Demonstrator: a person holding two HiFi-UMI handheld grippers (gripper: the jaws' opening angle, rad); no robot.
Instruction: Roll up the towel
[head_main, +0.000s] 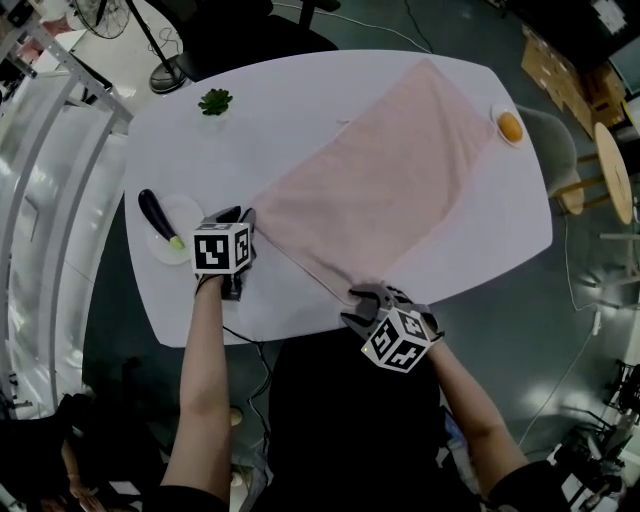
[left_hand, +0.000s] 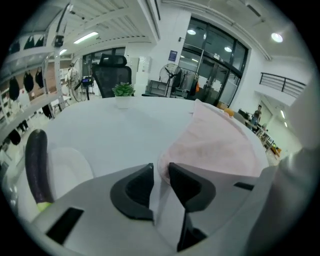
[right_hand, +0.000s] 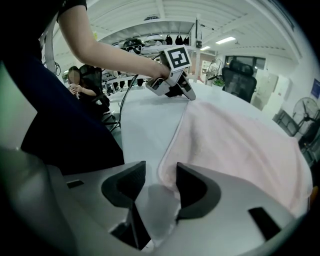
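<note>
Opening step: my left gripper and right gripper straddle the near corners of the towel, jaws narrowly apart; next, I judge, pinch both and roll evenly.

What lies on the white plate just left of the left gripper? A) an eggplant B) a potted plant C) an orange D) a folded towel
A: a dark eggplant lies on that plate; the orange sits far off to the right.
</note>
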